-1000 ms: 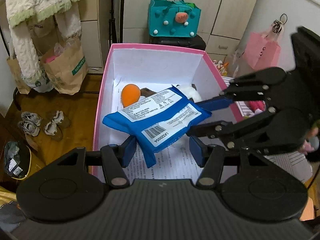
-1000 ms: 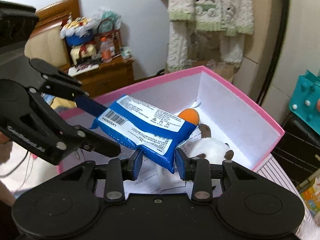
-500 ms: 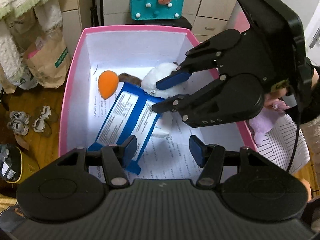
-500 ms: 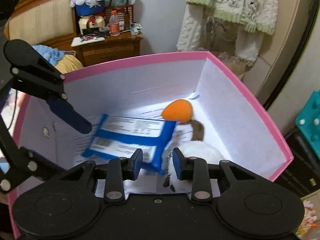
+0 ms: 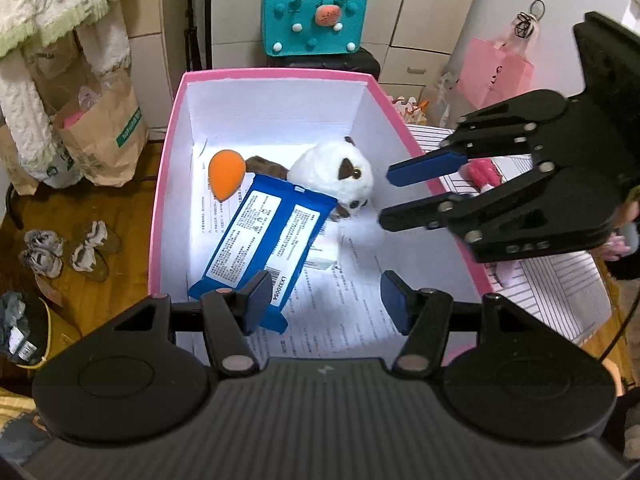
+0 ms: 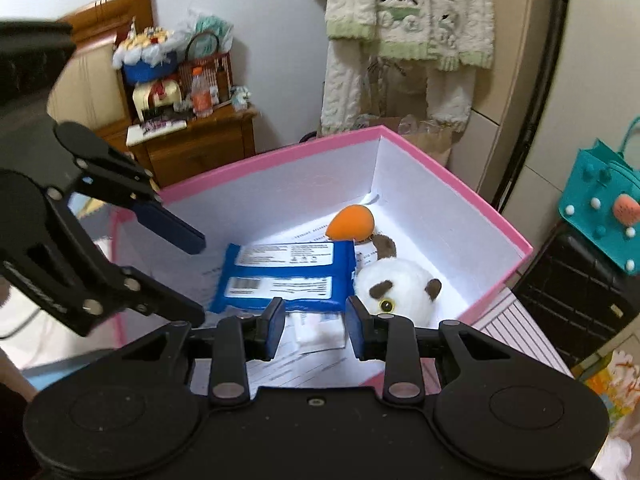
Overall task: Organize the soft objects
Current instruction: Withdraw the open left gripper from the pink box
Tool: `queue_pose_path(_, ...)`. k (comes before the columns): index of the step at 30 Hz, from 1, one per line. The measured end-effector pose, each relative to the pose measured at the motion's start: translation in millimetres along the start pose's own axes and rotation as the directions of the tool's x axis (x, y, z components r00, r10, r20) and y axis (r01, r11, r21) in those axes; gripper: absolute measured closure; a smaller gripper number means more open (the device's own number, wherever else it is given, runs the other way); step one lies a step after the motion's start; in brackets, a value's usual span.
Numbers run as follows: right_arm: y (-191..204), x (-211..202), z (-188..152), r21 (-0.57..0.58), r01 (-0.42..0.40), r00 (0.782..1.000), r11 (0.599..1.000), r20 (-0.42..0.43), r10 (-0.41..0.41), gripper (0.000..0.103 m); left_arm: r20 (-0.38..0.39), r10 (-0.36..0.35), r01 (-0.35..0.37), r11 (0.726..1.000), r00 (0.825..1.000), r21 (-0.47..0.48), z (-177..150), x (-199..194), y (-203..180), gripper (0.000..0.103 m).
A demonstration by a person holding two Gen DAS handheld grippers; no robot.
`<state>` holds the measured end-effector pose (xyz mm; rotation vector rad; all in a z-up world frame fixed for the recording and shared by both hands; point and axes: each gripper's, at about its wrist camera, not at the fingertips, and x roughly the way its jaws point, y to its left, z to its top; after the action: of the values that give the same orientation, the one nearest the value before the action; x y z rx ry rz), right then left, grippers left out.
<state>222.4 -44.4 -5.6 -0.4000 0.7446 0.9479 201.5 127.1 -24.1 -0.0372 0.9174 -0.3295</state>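
Flat blue wipes pack (image 5: 267,240) with white printed labels

You see one pink box (image 5: 160,200). Inside, count three soft items: one blue wipes pack (image 5: 264,236), one white plush toy (image 5: 332,172), one orange sponge (image 5: 226,172). Also one small white packet (image 6: 320,330) on printed sheets. Outside box: one teal felt bag (image 5: 312,20), two shoes (image 5: 64,248), one brown paper bag (image 5: 104,136).
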Motion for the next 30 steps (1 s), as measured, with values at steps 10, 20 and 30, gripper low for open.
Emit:
queue_pose_path(10, 29.6, -59.8, -11.5, 0.052, 0.000, 0.999, 0.999, 0.042, -0.003, 0.064, 0.024, 0.015, -0.016, 0.999, 1.000, 0.038, -11.5, -28.0, -21.6, 0.037)
queue_pose_path(20, 50.7, -110.0, -24.4, 0.047, 0.005, 0.997, 0.999, 0.073, -0.008, 0.062, 0.011, 0.019, -0.019, 0.998, 1.000, 0.062, -24.3, -55.4, -40.6, 0.034)
queue_pose_path(30, 53.9, -151.3, -59.6, 0.089, 0.055, 0.994, 0.995, 0.085, -0.063, 0.059, 0.012, -0.010, 0.008, 0.989, 1.000, 0.146, -29.4, -79.6, -79.2, 0.031)
